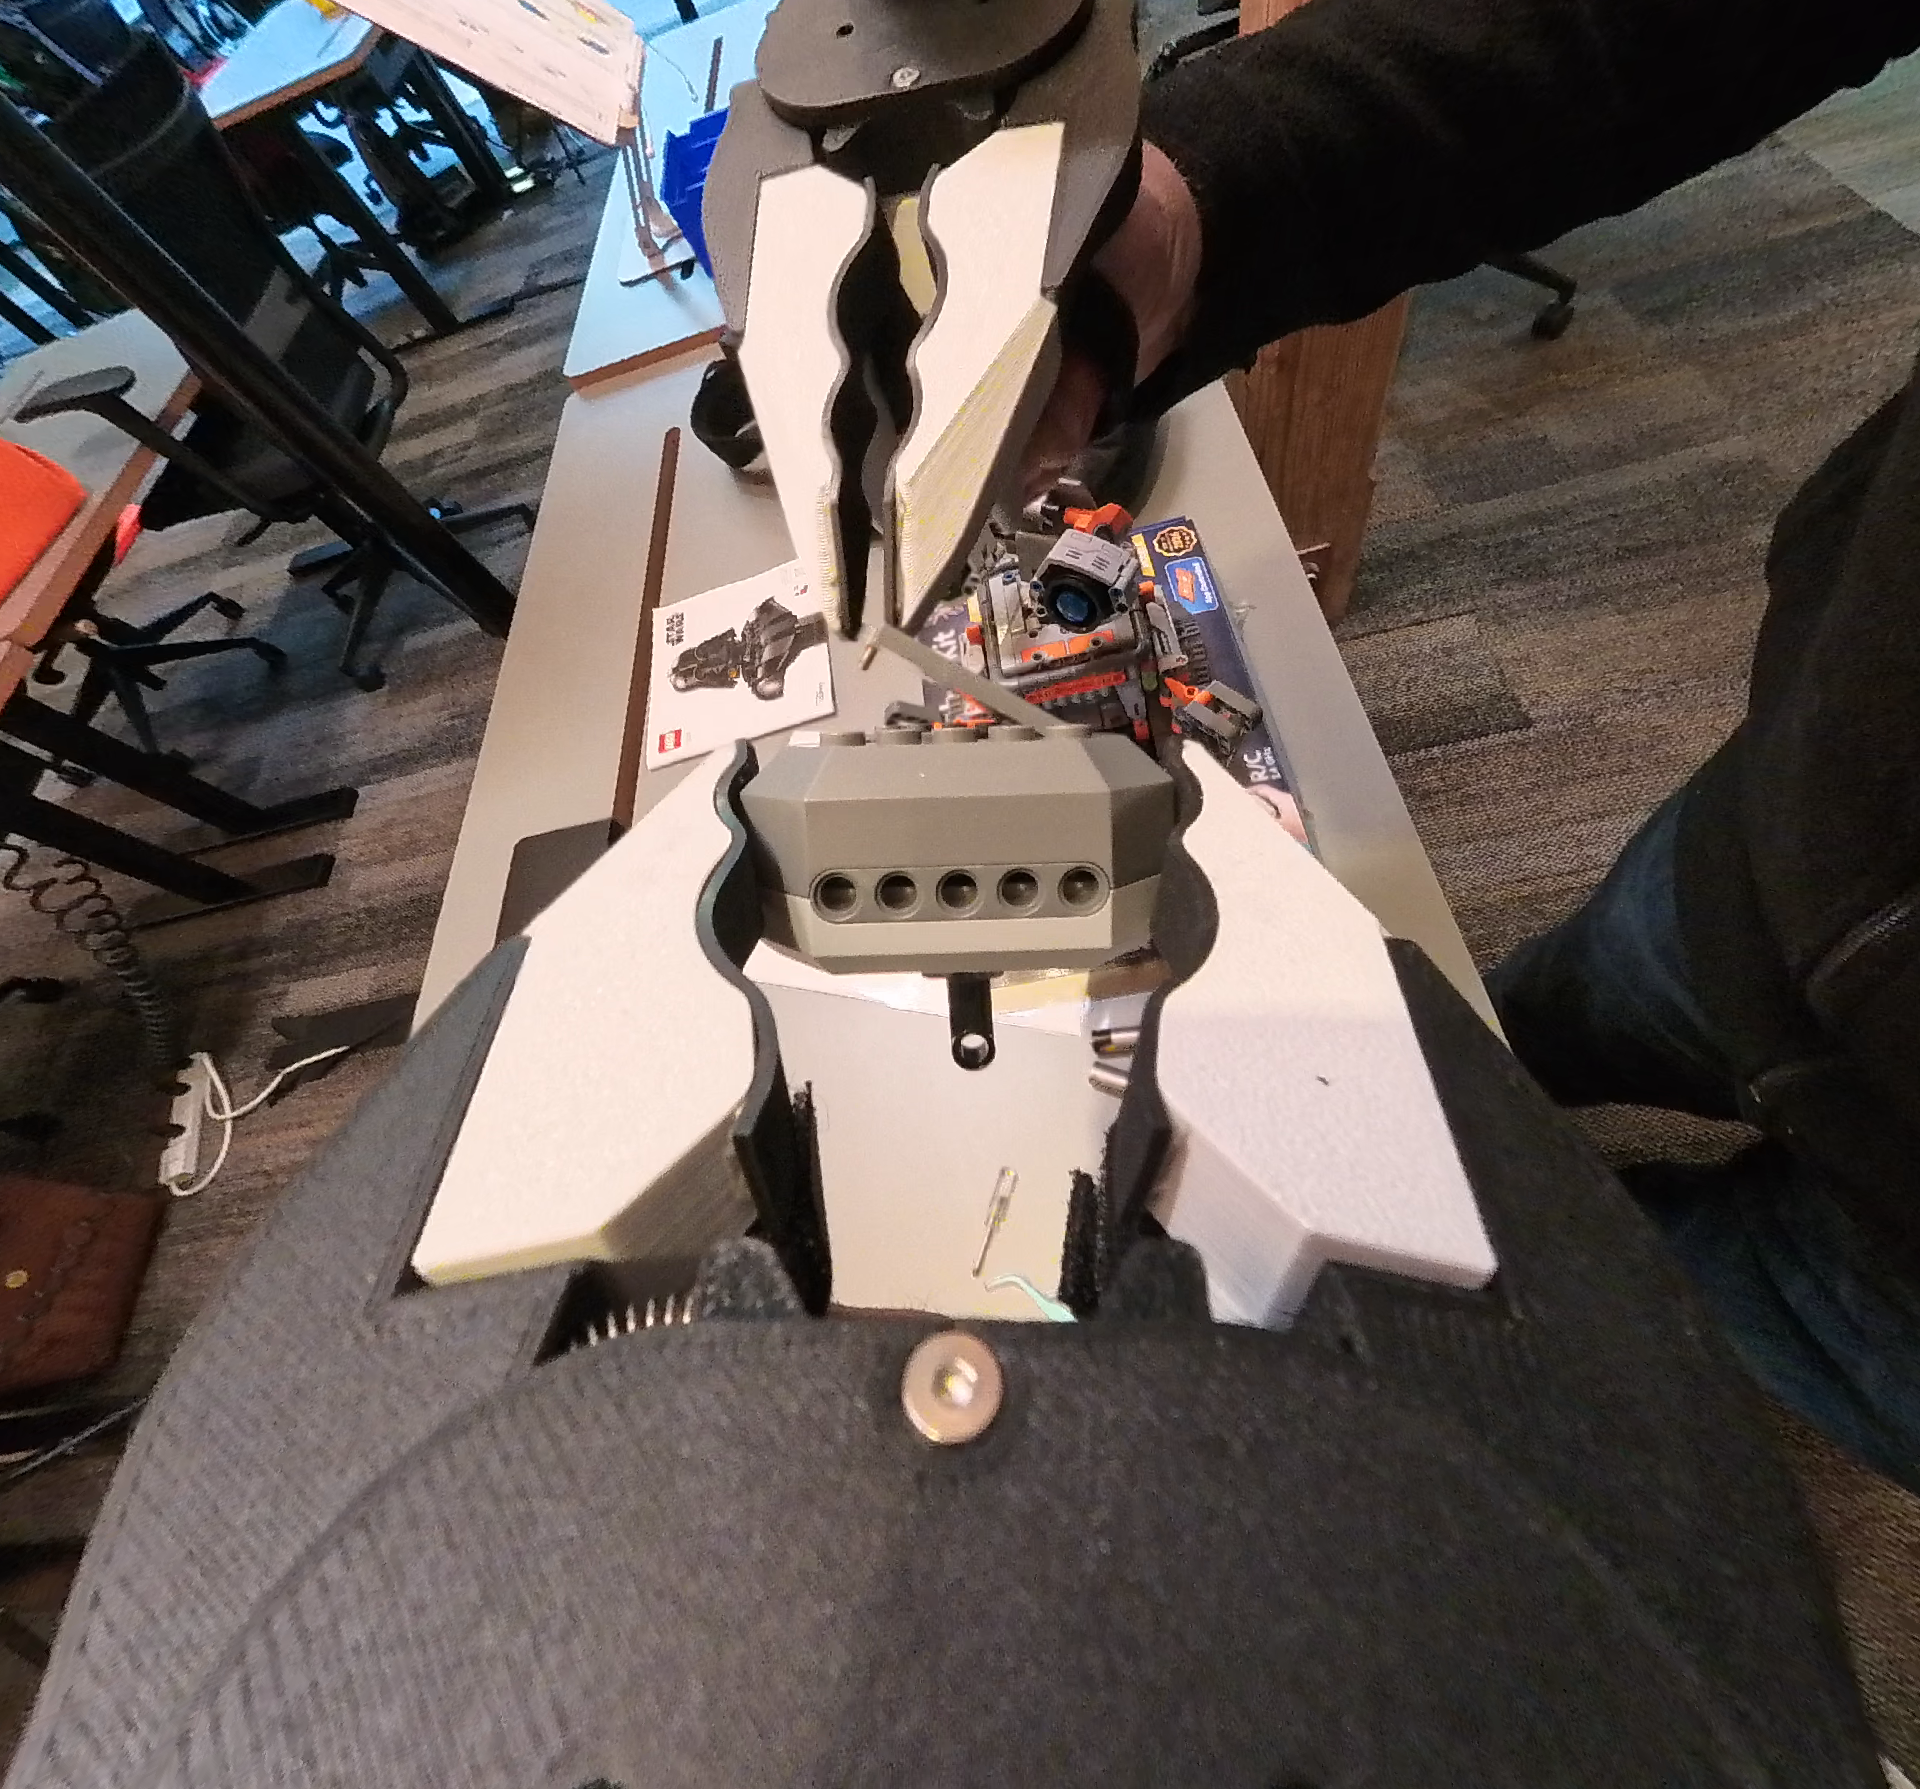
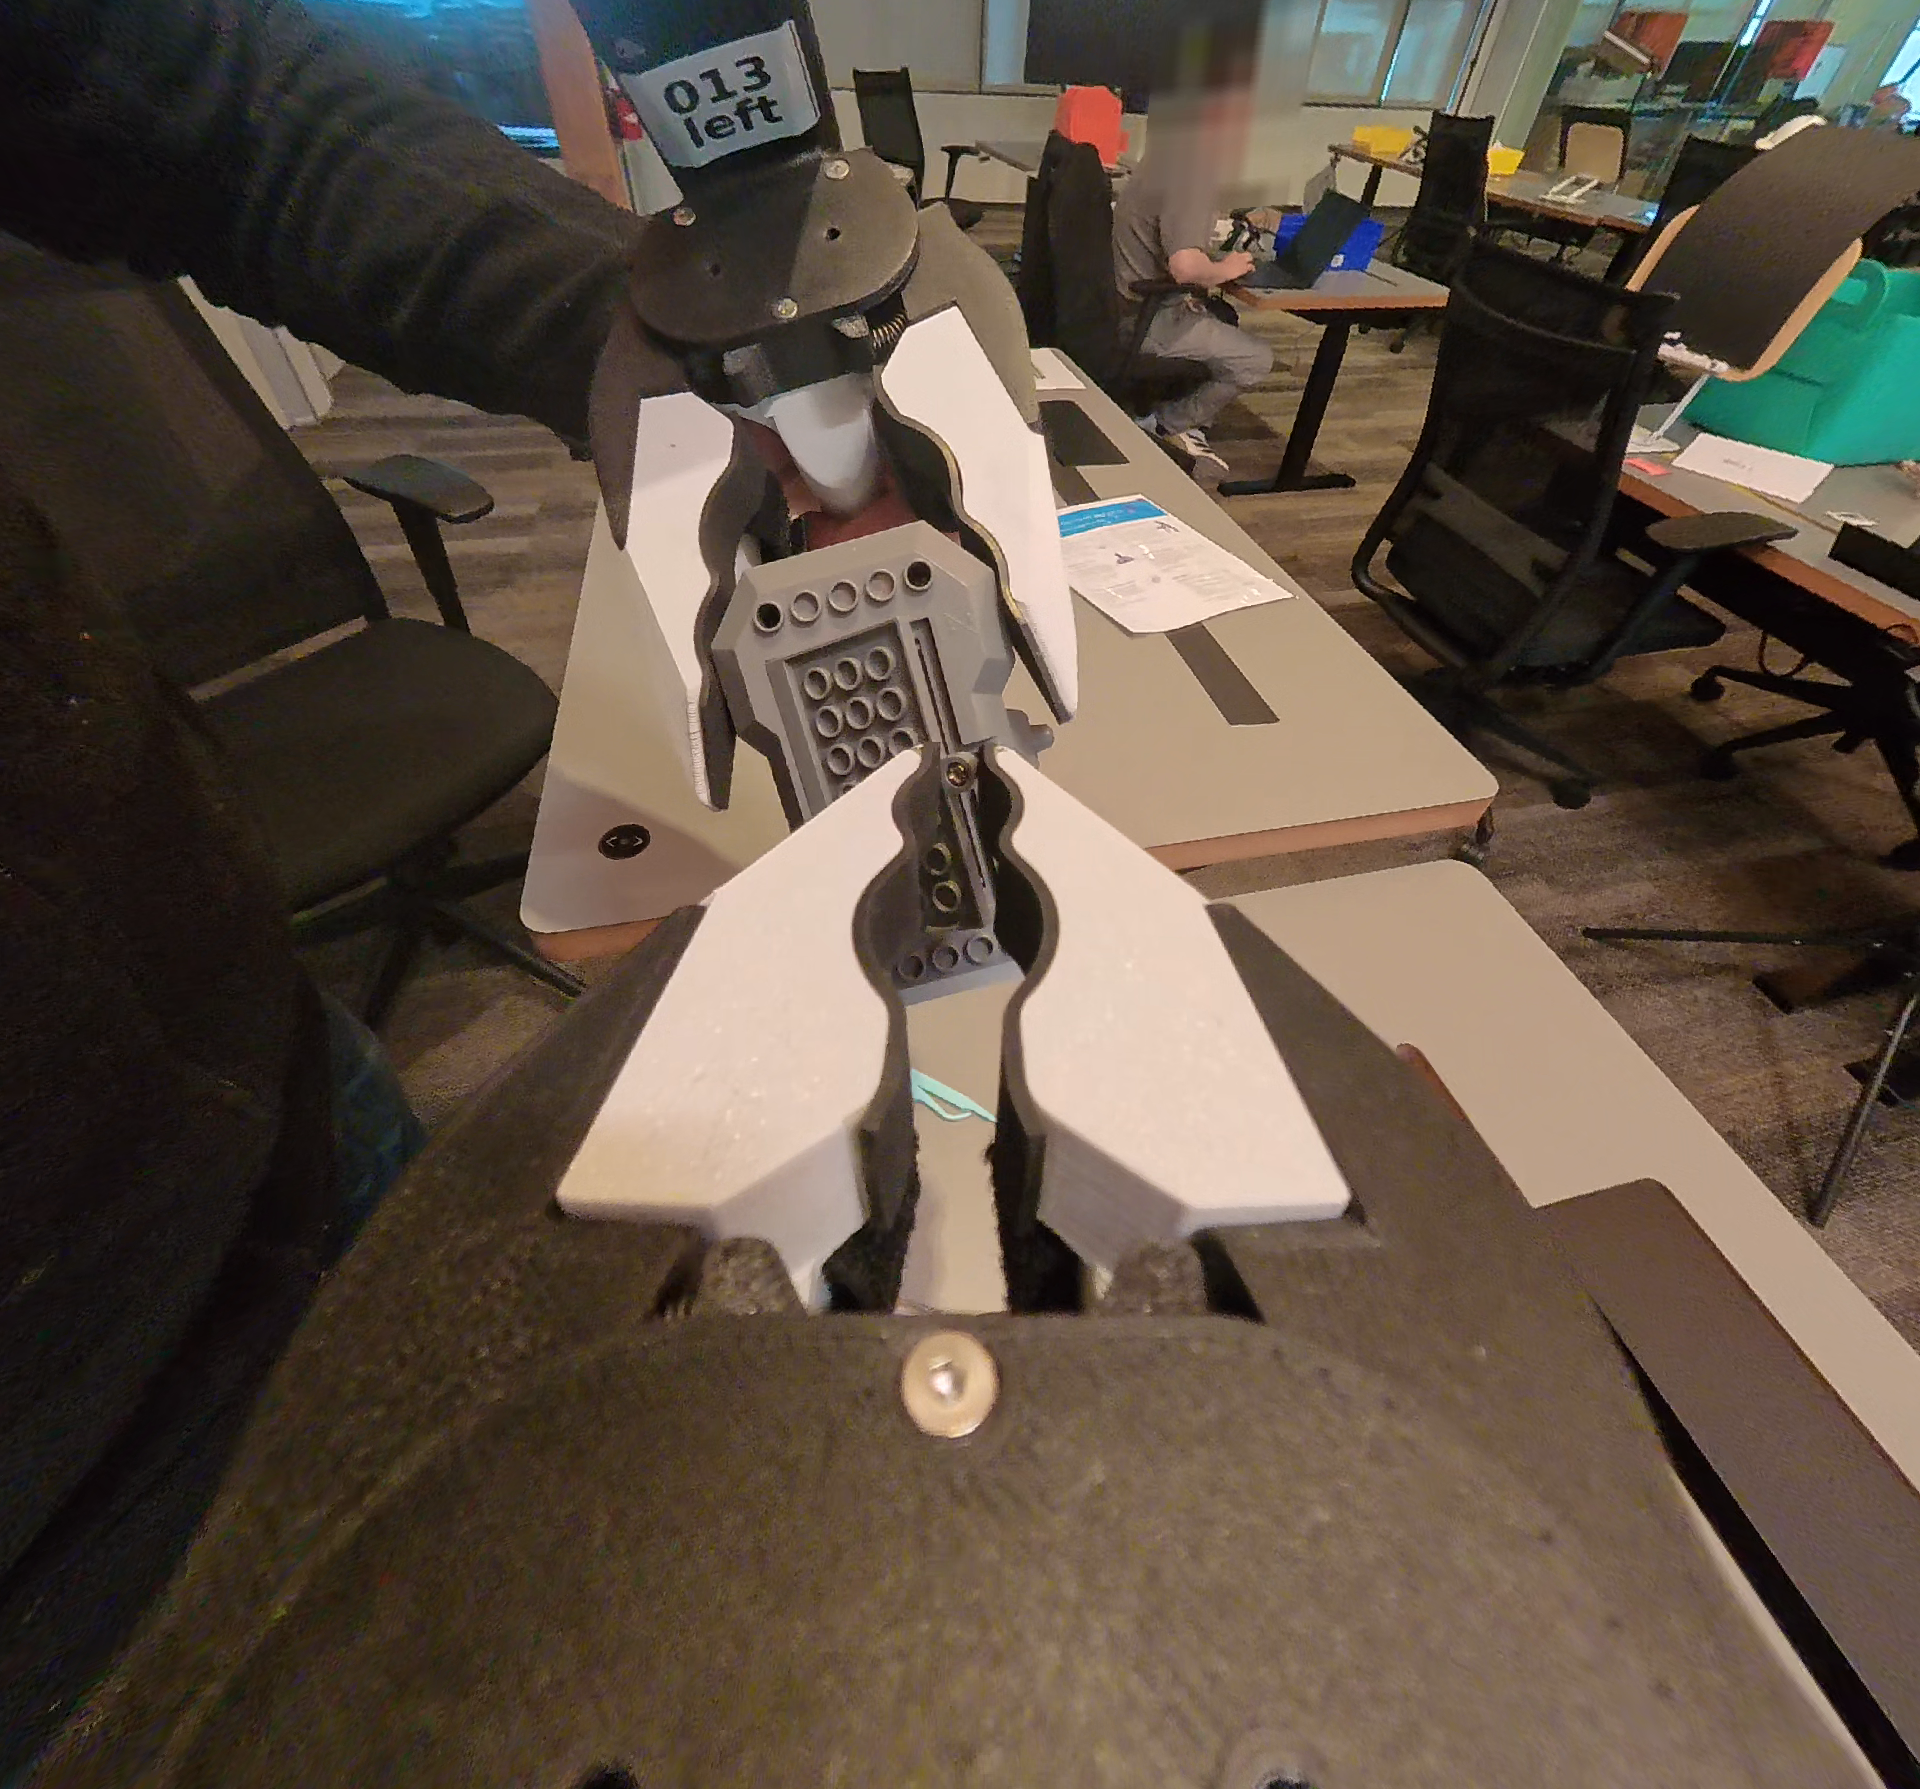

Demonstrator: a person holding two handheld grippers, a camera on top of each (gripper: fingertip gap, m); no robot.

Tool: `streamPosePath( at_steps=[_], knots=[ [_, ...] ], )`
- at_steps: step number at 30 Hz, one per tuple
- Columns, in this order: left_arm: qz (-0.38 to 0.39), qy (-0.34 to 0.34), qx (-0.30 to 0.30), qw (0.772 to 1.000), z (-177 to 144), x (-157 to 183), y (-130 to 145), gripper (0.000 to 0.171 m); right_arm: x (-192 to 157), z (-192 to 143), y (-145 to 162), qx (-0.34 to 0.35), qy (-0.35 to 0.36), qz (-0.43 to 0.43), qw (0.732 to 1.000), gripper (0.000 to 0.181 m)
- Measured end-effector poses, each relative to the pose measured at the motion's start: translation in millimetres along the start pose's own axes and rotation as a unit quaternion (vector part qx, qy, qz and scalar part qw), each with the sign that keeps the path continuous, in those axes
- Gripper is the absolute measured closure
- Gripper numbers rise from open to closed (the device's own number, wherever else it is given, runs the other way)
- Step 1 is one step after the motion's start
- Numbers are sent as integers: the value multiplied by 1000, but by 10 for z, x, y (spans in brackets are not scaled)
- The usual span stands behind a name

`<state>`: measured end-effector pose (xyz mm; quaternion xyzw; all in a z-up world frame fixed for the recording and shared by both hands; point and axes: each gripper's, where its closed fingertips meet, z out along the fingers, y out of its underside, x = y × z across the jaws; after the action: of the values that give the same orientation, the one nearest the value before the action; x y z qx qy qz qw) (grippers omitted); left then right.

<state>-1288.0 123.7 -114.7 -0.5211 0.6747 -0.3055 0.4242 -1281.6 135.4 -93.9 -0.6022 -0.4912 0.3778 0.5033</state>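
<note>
Left gripper point(image 1: 961, 794) jaws clamp grey block point(image 1: 956, 840) by its ends, above tabletop point(image 1: 582, 700). Right gripper point(image 2: 951, 773) jaws nearly closed on thin grey rod point(image 1: 940, 674); tip sits at block's studded face point(image 2: 862, 690). Risks: rod slips sideways in light pinch; misaligned push tilts block out of grip; dropped piece lands among toy robot point(image 1: 1081, 627), booklet point(image 1: 743, 664).

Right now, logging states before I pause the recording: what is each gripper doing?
Left gripper: shut on the grey block.
Right gripper: shut on a thin grey rod.
</note>
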Motion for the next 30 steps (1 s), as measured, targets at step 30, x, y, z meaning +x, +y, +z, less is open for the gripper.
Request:
streamPosePath(
  at_steps=[30],
  knots=[
    [-23,16,26,999,178,44,-19,98,-5,-106,19,80,-85,128,985,180]
  ],
)
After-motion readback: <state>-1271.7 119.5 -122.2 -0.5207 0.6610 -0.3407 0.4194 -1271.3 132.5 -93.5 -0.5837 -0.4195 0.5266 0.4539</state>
